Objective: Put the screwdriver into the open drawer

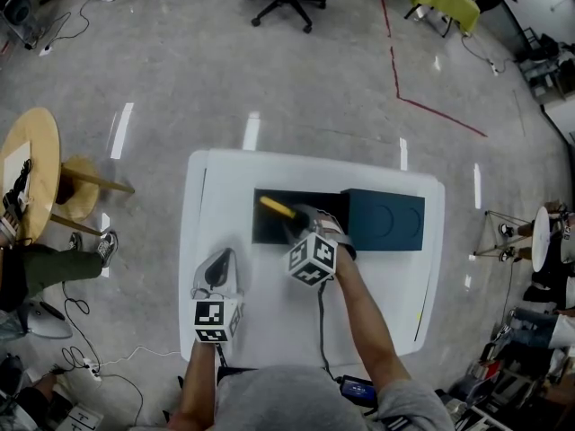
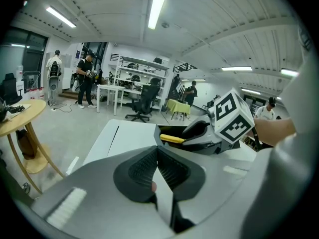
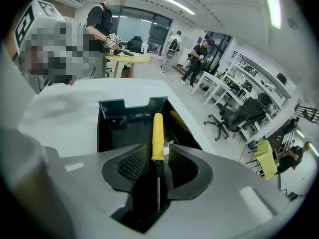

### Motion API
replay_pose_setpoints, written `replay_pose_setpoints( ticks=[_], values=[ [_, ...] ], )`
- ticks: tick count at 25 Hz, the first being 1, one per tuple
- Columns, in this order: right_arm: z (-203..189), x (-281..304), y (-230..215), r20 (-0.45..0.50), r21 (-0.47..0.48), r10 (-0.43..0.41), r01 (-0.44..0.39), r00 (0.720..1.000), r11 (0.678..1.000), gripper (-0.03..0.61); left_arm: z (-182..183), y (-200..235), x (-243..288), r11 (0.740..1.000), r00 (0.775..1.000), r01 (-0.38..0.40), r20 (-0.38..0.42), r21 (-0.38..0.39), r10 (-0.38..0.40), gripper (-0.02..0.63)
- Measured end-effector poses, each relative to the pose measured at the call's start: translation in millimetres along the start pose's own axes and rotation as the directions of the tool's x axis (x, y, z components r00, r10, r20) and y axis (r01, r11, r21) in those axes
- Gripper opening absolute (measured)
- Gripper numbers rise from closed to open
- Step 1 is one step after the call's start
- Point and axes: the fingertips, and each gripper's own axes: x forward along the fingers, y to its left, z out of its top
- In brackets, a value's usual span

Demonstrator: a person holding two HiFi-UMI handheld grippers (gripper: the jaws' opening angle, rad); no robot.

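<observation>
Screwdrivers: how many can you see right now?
1: a yellow-handled screwdriver between the right tongs, handle reaching into the open drawer. More could lie hidden in the drawer.

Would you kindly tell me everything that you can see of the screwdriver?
The screwdriver has a smooth yellow handle, plastic by its look, a dark collar and a thin metal shaft. It lies lengthwise between the right tongs, whose jaws stand clear of it on both sides. Its handle points out over the dark open drawer. Whether it rests on the drawer's floor cannot be told.
</observation>
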Motion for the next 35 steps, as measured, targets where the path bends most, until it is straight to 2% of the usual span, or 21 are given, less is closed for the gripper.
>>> replay_pose_setpoints(
  ticks=[13, 22, 31, 35],
  values=[
    [10.5, -31.3, -3.0, 0.039, 0.006, -0.055, 0.055, 0.998, 0.998, 0.141, 15.5, -9.8, -17.9, 1.000, 0.999, 0.008, 0.048, 0.023, -0.010, 0.011],
    [22.0, -76.0, -5.6, 0.112, 0.073, -0.133, 0.125, 0.985, 0.989, 0.127, 30.8, -23.9, -38.8, 0.999, 0.995, 0.018, 0.093, 0.050, -0.022, 0.012],
    [20.4, -133.9, -5.7, 0.210, 0.244, -0.255, 0.202, 0.944, 0.949, 0.118, 42.8, -47.0, -62.0, 0.996, 0.990, 0.037, 0.134, 0.085, -0.048, 0.012],
    [19.0, -162.4, -4.8, 0.258, 0.338, -0.336, 0.241, 0.906, 0.910, 0.117, 48.4, -57.3, -74.7, 0.993, 0.987, 0.050, 0.148, 0.105, -0.065, 0.012]
  ],
)
